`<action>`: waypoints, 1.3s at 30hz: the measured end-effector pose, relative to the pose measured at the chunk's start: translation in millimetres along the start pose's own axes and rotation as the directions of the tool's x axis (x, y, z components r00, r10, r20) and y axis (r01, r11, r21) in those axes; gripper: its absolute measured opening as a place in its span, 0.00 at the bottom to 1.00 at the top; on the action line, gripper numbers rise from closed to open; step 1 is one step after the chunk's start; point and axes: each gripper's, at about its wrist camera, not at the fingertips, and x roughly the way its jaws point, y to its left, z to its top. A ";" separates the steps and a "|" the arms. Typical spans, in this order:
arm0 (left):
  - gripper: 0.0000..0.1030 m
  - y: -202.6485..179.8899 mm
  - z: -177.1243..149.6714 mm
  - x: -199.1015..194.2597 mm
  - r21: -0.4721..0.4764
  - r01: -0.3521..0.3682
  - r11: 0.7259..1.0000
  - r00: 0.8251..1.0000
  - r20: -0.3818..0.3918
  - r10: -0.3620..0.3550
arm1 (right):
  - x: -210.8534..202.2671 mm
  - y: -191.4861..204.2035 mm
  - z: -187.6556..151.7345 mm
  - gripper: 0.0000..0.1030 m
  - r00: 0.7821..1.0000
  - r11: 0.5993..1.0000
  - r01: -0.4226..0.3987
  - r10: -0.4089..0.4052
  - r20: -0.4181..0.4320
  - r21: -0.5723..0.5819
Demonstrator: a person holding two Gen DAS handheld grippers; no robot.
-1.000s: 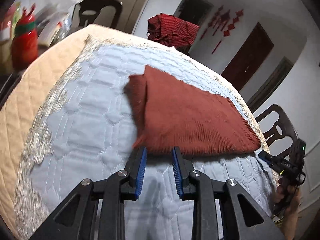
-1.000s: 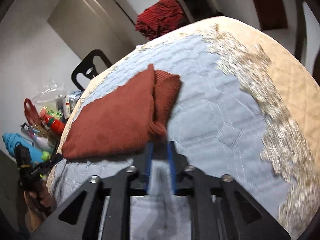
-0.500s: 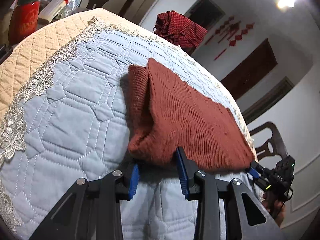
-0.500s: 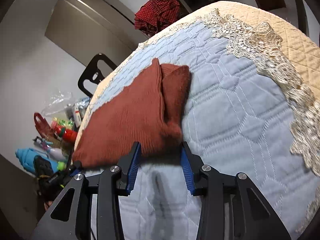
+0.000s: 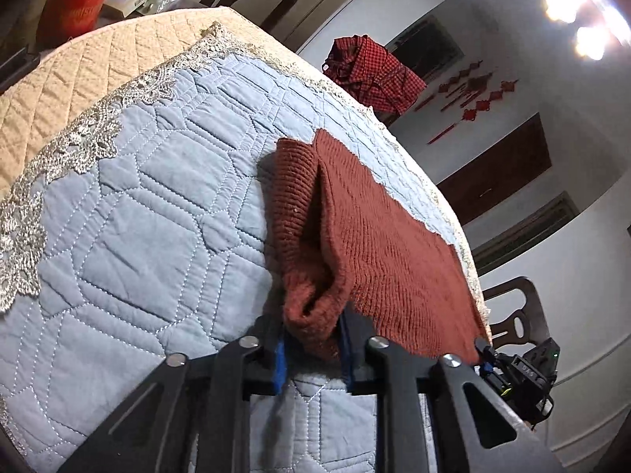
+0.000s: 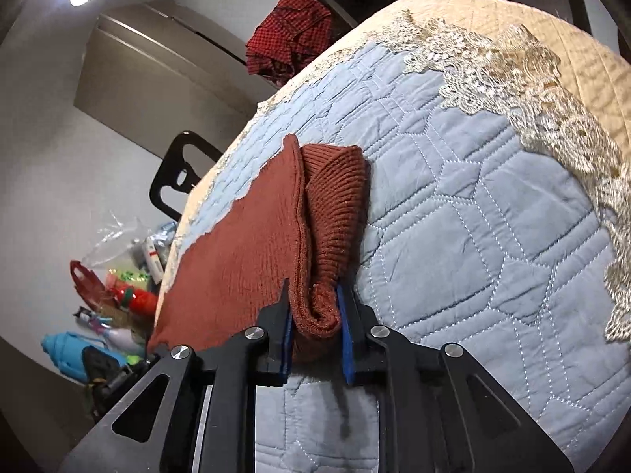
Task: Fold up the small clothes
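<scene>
Sweater (image 5: 378, 244), rust-red and ribbed, lies partly folded on the blue quilt (image 5: 150, 205) that covers the table, its long body running between the two grippers along the near edge.

At the left end, the left gripper (image 5: 311, 339) has just been closing and now pinches the rolled near corner of the knit, with a thick wad of fabric bunched between its blue pads (image 5: 279, 358). A narrower ribbed flap sits beside the main panel here, so the bite seems to take several layers at once.

At the right end, the right gripper (image 6: 315, 327) has likewise just been closing and is clamped on the other near corner, the rolled edge squeezed between its pads (image 6: 346, 339).

The step in hand looks like a lift of the near edge, to carry it over toward the far edge. To do it well, both hands should rise together and level, keeping the edge taut between them so the middle does not sag. Carry it across low, then lay it down square on the far hem before letting go. A thick knit can slip, so keep the grip firm until the cloth rests flat.
</scene>
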 end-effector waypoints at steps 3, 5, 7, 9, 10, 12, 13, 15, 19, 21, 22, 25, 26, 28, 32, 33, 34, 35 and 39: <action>0.13 -3.2 -0.1 -4.2 0.009 -0.003 1.000 1.000 -0.001 0.003 | -3.6 -0.8 -1.1 0.16 1.000 1.000 -0.016 0.016 0.006 0.010; 0.10 -5.0 0.5 -10.9 0.018 0.001 1.000 1.000 0.003 -0.001 | -7.7 1.2 -1.6 0.15 1.000 1.000 -0.027 0.027 0.011 0.004; 0.09 -6.9 -1.8 -21.8 0.031 0.007 1.000 1.000 0.015 -0.007 | -13.6 4.3 -3.8 0.15 0.999 0.999 -0.038 0.038 0.012 -0.006; 0.08 -5.5 -6.7 -35.1 0.035 0.017 0.999 1.000 0.023 -0.018 | -19.3 6.9 -6.8 0.15 0.999 0.999 -0.042 0.043 0.010 -0.013; 0.08 -4.6 -7.1 -39.8 0.033 0.022 0.999 0.999 0.025 -0.022 | -23.4 7.2 -9.8 0.15 0.999 0.999 -0.045 0.045 0.006 -0.016; 0.07 -1.4 -13.0 -53.5 0.033 0.028 0.999 0.999 0.032 -0.029 | -31.8 7.8 -16.0 0.15 0.999 0.999 -0.045 0.045 0.000 -0.020; 0.07 0.6 -16.9 -60.0 0.035 0.029 0.999 0.999 0.034 -0.030 | -37.7 7.7 -20.3 0.15 0.999 0.999 -0.048 0.048 -0.003 -0.023; 0.05 4.0 -22.2 -67.2 0.041 0.025 0.999 0.999 0.032 -0.027 | -50.0 6.2 -28.3 0.15 0.999 0.998 -0.045 0.045 -0.005 -0.034; 0.01 7.8 -29.0 -69.5 0.046 0.011 0.999 1.000 0.023 -0.012 | -60.7 0.7 -37.2 0.15 1.000 0.999 -0.030 0.029 -0.009 -0.031; 0.01 6.9 -31.2 -69.9 0.044 0.022 0.999 0.999 0.023 -0.023 | -59.4 -3.6 -40.1 0.15 0.999 0.999 -0.030 0.029 -0.020 -0.020; 0.01 5.9 -32.1 -70.2 0.050 0.031 0.998 0.999 0.023 -0.032 | -58.9 -4.4 -40.9 0.15 0.999 0.999 -0.028 0.028 -0.024 -0.017; 0.01 3.1 -34.5 -69.9 0.073 0.064 0.995 0.998 0.009 -0.064 | -56.6 -4.8 -41.3 0.15 0.999 0.999 -0.035 0.034 -0.039 -0.019; 0.01 2.7 -34.3 -70.2 0.082 0.055 0.995 0.998 0.013 -0.057 | -56.4 -4.5 -41.3 0.15 0.999 0.999 -0.033 0.032 -0.040 -0.021; 0.10 2.2 -32.7 -70.5 0.098 0.042 0.994 0.999 0.023 -0.045 | -55.7 -2.5 -41.1 0.15 0.999 0.999 -0.029 0.028 -0.042 -0.032; 0.46 4.5 -29.1 -61.8 0.081 0.066 0.995 0.997 0.023 -0.068 | -53.4 -0.6 -43.3 0.15 0.999 0.999 -0.027 0.026 -0.045 -0.039; 0.46 4.7 -27.4 -55.9 0.078 0.060 0.995 0.998 0.016 -0.061 | -52.8 -0.4 -44.2 0.15 0.999 0.999 -0.027 0.026 -0.047 -0.038; 0.46 5.3 -26.3 -50.1 0.067 0.062 0.996 0.998 0.004 -0.062 | -52.5 -1.4 -44.0 0.15 0.998 0.999 -0.028 0.026 -0.049 -0.036; 0.46 6.6 -23.6 -42.6 0.052 0.069 0.996 0.998 -0.008 -0.069 | -51.4 -1.3 -44.0 0.15 0.998 0.999 -0.026 0.025 -0.050 -0.035; 0.28 7.6 -13.8 -26.2 0.028 0.062 0.998 0.998 -0.004 -0.062 | -51.0 -3.6 -43.2 0.15 0.998 0.999 -0.029 0.027 -0.051 -0.033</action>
